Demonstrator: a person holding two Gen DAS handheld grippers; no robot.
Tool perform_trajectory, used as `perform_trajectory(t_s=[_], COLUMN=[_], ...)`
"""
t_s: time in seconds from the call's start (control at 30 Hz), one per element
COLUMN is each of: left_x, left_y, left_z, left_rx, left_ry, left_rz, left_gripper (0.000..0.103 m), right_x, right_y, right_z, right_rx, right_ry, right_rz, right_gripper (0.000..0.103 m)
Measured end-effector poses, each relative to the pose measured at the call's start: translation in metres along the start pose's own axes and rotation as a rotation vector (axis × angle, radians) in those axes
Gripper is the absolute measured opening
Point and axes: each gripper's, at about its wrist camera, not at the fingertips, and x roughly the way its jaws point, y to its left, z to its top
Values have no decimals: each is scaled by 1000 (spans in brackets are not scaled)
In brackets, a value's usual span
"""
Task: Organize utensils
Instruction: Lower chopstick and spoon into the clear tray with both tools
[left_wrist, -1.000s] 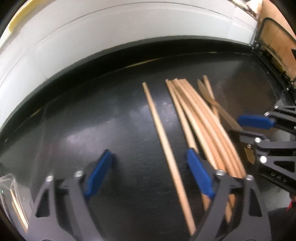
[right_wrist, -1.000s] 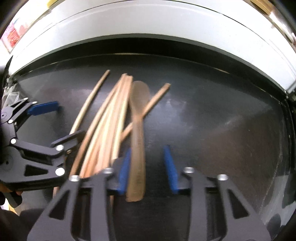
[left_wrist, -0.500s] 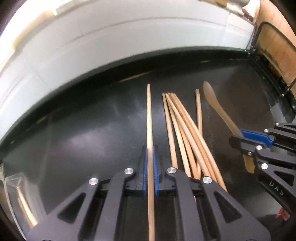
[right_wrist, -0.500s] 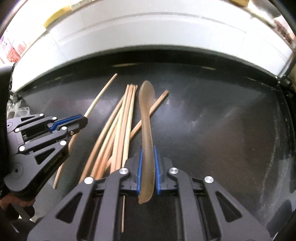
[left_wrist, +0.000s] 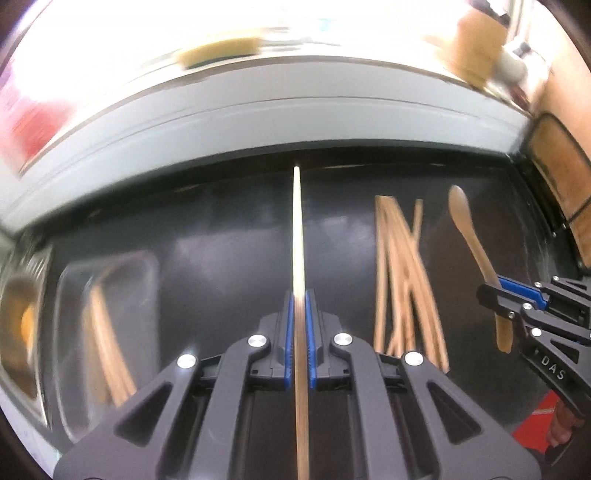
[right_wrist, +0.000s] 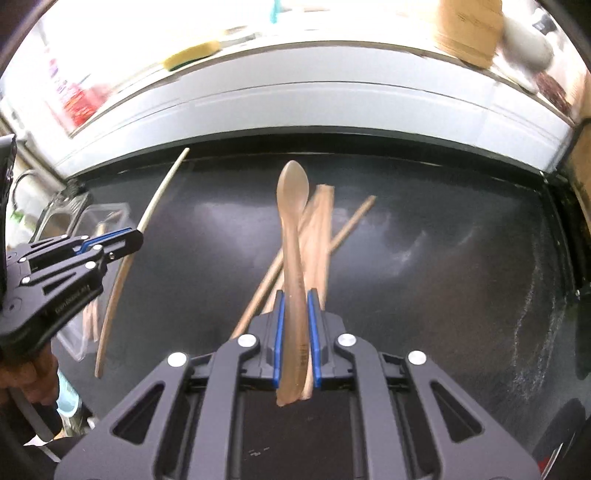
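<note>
Wooden: one chopstick (left_wrist: 300, 236) left tongs (left_wrist: 300, 332), one spoon (right_wrist: 293, 229) right tongs (right_wrist: 295, 332).

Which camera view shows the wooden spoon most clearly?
The right wrist view: the spoon stands centred, bowl to handle, clamped in the right tongs. The left wrist view shows it small near the right edge, partly hidden by those tongs.

The table (right_wrist: 424, 240) is looking black and glossy, with whitish scuffs at right. The chopsticks (left_wrist: 399, 273) are showing pale matt wood; the spoon (right_wrist: 293, 229) is looking smooth, brownish and slightly translucent. The bin (left_wrist: 107, 295) at left is clear plastic.
</note>
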Motion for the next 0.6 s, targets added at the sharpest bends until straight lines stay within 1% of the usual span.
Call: perform_trajectory(t_s=[0.07,0.17,0.2,0.27,0.33,0.37,0.43,0.5,0.6], left_x=[-11,-38,-42,-57,-64,-68,-70,-71,-64], left_y=[22,78,91,131,161,178,203,228,249], left_z=[-8,-30,-34,-49,-60,-67,-74,-82,-90], left_rx=[-46,-144,-167,-232,-281,-312,-354,-401,-451], left_ry=[-2,-9,-9,-10,-10,-11,-8,-4,11], left_rz=[16,61,71,99,128,136,148,156,133], left_gripper=[6,6,6,6,6,6,6,6,6], right_x=[-2,-3,-2,0,5,7,17,28,45], right_y=[26,66,85,114,155,167,202,227,253], right_z=[0,1,4,7,12,15,20,26,34], right_rx=[-33,-73,-87,-113,-145,-155,-177,-185,-187], right_ry=[11,18,23,30,47,53,82,110,142], right_rz=[39,94,127,176,241,260,314,349,369], right_gripper=[12,12,12,12,12,12,12,12,12])
